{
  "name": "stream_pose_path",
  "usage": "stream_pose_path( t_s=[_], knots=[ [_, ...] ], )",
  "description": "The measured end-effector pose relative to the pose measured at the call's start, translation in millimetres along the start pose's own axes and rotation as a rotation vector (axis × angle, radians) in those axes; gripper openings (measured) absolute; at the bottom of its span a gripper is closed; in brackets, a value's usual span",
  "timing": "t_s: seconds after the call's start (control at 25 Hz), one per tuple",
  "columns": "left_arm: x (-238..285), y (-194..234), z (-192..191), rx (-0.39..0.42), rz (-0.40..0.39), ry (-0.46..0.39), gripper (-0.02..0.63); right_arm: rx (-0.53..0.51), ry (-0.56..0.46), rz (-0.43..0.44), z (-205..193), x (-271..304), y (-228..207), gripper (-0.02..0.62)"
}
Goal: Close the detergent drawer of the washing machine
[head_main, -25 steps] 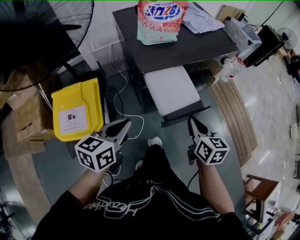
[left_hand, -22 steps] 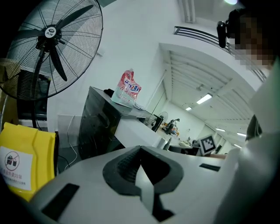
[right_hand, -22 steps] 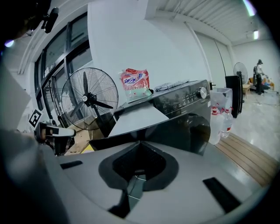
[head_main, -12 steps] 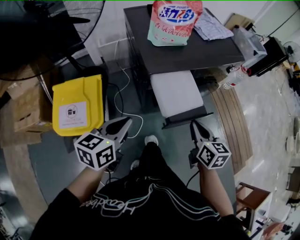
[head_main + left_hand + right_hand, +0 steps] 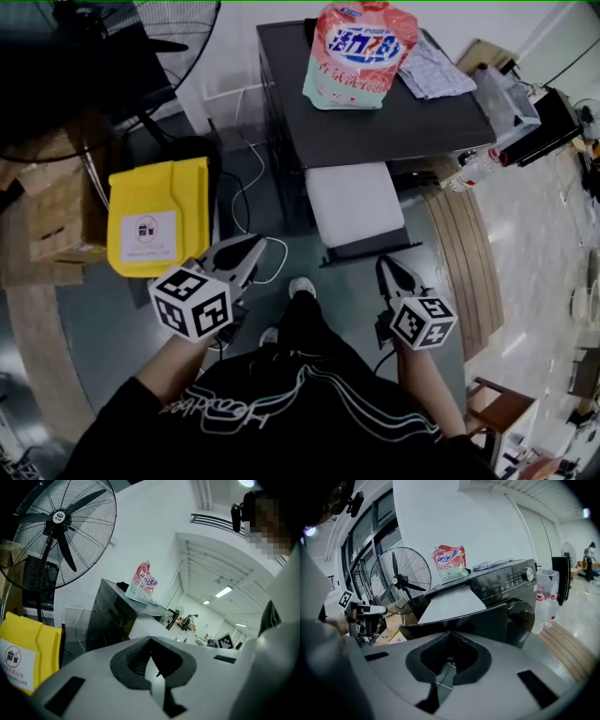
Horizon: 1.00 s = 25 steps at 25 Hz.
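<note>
The dark washing machine (image 5: 394,117) stands ahead of me with its white detergent drawer (image 5: 354,202) pulled far out; the drawer's dark front panel (image 5: 371,249) faces me. My right gripper (image 5: 387,265) hovers shut and empty just short of that panel, near its right end. In the right gripper view the drawer (image 5: 450,605) fills the middle, just beyond the right gripper (image 5: 450,634). My left gripper (image 5: 251,247) is shut and empty, left of the drawer, over the floor. The left gripper view has the left gripper (image 5: 151,640) aimed past the machine (image 5: 110,616).
A pink detergent bag (image 5: 361,52) and a folded cloth (image 5: 433,70) lie on the machine. A yellow bin (image 5: 159,225) and cardboard boxes (image 5: 56,220) stand left, a big fan (image 5: 61,531) behind. Cables (image 5: 246,178) cross the floor. Water bottles (image 5: 473,169) and a wooden board (image 5: 464,253) are right.
The head view has shifted, so the machine and drawer now sit further right and higher. The right gripper has drawn slightly back from the drawer front. The left gripper barely moved.
</note>
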<state>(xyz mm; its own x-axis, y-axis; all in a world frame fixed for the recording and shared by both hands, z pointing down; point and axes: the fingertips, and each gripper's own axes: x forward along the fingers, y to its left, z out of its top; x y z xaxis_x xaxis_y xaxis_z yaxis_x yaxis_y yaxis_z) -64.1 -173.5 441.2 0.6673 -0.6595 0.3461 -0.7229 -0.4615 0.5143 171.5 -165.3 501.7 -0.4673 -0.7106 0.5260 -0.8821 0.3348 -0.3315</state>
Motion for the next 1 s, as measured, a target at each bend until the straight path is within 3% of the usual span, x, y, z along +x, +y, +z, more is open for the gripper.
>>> stream_pose_path(
  t_s=[0.48, 1.0],
  knots=[
    [15, 3, -4, -0.019, 0.020, 0.018, 0.023, 0.001, -0.008, 0.041, 8, 11, -3, 0.026],
    [12, 7, 5, -0.051, 0.068, 0.015, 0.023, -0.015, -0.019, 0.081, 61, 65, 2, 0.026]
  ],
)
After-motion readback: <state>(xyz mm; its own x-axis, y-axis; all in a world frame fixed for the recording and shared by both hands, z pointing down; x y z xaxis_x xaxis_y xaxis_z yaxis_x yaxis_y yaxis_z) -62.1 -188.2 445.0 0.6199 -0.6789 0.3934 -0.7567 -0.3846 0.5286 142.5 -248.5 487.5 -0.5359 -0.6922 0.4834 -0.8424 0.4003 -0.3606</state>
